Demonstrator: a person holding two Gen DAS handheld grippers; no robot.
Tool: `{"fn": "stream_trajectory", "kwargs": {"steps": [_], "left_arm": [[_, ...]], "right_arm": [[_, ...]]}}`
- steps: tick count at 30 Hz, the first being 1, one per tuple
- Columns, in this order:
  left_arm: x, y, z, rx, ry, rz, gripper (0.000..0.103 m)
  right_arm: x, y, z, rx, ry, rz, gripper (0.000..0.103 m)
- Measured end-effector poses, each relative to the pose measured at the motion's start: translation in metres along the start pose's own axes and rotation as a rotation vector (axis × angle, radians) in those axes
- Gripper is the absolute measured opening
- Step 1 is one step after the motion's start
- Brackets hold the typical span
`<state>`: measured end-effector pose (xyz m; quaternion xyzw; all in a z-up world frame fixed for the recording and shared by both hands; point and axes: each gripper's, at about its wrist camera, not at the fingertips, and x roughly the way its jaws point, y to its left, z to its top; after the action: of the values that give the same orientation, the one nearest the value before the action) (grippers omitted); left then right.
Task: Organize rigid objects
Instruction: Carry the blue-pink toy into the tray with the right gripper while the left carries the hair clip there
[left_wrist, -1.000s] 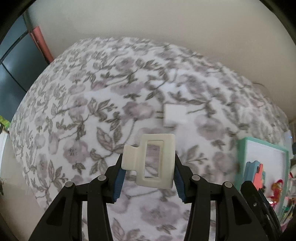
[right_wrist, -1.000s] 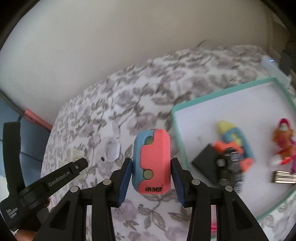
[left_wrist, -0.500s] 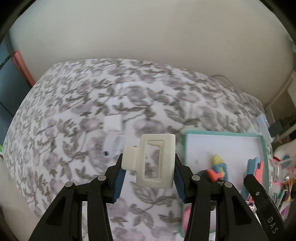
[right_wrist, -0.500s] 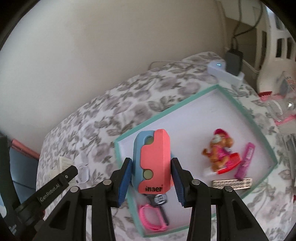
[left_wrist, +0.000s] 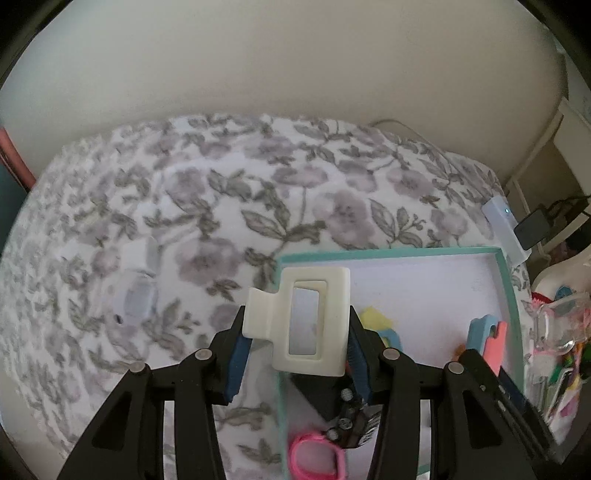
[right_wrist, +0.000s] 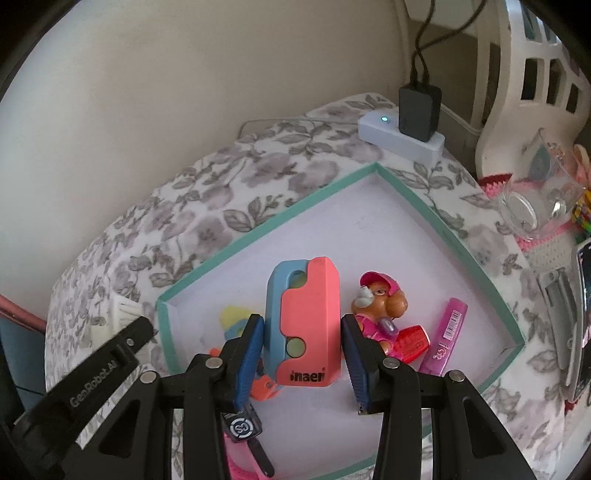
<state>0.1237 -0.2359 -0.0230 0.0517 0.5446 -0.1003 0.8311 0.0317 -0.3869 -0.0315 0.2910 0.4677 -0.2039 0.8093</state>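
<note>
Your left gripper (left_wrist: 295, 343) grips the clip (left_wrist: 300, 322) over the tray (left_wrist: 511, 295) edge; your right gripper (right_wrist: 302, 345) grips the block (right_wrist: 304, 325) above the tray's middle. Release the clip now and it may catch the rim and tumble onto the cloth (left_wrist: 221, 206); the block could knock the toy dog (right_wrist: 376, 306).

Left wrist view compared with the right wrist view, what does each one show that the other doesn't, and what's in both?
Only the left wrist view shows the left gripper shut on a cream hair claw clip. Only the right wrist view shows a pup figurine, a purple tube and a glass. Both show the teal-rimmed tray, the blue and coral gadget in the right gripper, and the floral cloth.
</note>
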Motion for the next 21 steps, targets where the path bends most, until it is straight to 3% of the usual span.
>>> {"fn": "stream_trajectory", "kwargs": {"steps": [21], "left_arm": [[0.035,0.002,0.0,-0.016,0.029,-0.011,0.049]], "right_arm": [[0.015,0.006,-0.001,-0.04,0.018,-0.046,0.045]]}}
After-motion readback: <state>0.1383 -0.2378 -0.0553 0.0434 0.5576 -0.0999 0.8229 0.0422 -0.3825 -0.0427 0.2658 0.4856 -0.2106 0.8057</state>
